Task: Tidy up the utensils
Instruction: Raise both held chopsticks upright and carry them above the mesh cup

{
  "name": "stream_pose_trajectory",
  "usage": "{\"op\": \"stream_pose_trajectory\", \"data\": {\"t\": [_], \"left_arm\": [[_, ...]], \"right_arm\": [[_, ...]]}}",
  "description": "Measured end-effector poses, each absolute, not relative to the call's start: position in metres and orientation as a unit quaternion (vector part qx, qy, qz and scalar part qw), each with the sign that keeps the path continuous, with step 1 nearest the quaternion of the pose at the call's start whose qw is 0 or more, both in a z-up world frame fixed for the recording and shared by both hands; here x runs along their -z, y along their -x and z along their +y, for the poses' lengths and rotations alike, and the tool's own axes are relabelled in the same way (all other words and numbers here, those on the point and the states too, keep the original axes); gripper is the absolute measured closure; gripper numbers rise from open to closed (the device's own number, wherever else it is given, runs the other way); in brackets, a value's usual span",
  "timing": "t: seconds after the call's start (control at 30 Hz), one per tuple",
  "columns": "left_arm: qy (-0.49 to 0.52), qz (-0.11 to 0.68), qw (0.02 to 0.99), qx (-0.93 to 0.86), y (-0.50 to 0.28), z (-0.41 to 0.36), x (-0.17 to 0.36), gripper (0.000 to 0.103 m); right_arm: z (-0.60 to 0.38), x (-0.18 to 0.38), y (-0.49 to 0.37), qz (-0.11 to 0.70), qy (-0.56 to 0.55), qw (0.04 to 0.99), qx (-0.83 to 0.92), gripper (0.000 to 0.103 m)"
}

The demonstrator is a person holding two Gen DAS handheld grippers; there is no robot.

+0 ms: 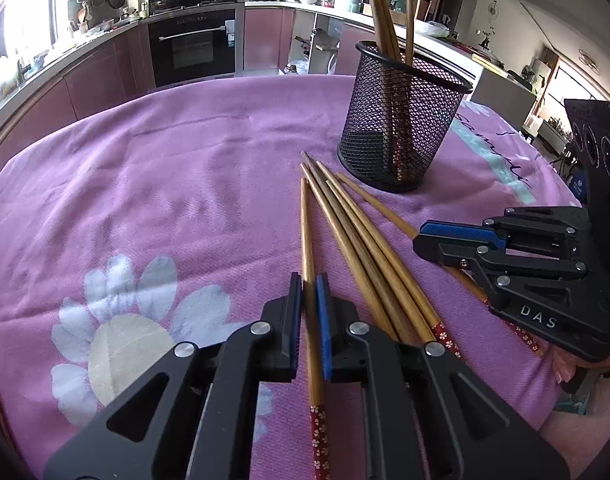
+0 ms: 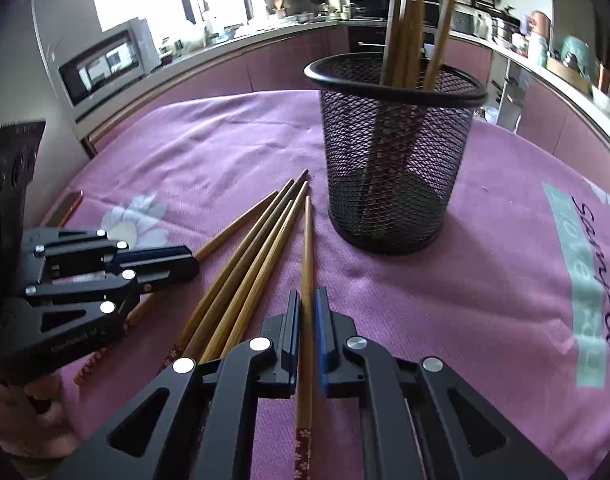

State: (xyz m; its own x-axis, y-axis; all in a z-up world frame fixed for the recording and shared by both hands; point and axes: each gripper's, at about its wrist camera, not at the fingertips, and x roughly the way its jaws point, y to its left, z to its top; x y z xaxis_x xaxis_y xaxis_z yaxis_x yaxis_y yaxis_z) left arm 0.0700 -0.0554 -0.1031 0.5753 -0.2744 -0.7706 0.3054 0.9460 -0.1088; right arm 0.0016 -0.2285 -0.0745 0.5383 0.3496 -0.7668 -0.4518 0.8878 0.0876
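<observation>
Both the left gripper [image 1: 309,280] and the right gripper [image 2: 307,296] are clamped tight, each on one chopstick [image 1: 306,232] [image 2: 306,248]; only the right wrist view shows the microwave [image 2: 105,64].

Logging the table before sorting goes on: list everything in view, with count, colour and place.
tablecloth: one, pink with a white flower print, covering the table
mesh holder: one, black, upright on the cloth, far right
chopsticks in holder: several, brown, leaning inside it
loose chopsticks: about six, brown with red flowered ends, fanned on the cloth before the holder
oven: one, black, in the kitchen behind
left gripper: one, black with blue pads, shut on the leftmost loose chopstick
right gripper: one, same colours, shut on the rightmost loose chopstick
</observation>
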Motion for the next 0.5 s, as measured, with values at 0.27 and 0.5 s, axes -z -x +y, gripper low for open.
{"op": "stream_pose_trajectory", "data": {"t": [0.27, 0.5], "left_arm": [[-0.03, 0.427, 0.89, 0.157, -0.07, -0.06, 0.103, 0.095], [0.0, 0.425, 0.891, 0.158, -0.068, -0.046, 0.096, 0.096]], "right_arm": [[-0.226, 0.074, -0.002, 0.418, 0.068, 0.877, -0.229, 0.098], [-0.236, 0.066, 0.005, 0.409, 0.034, 0.878, -0.248, 0.098]]}}
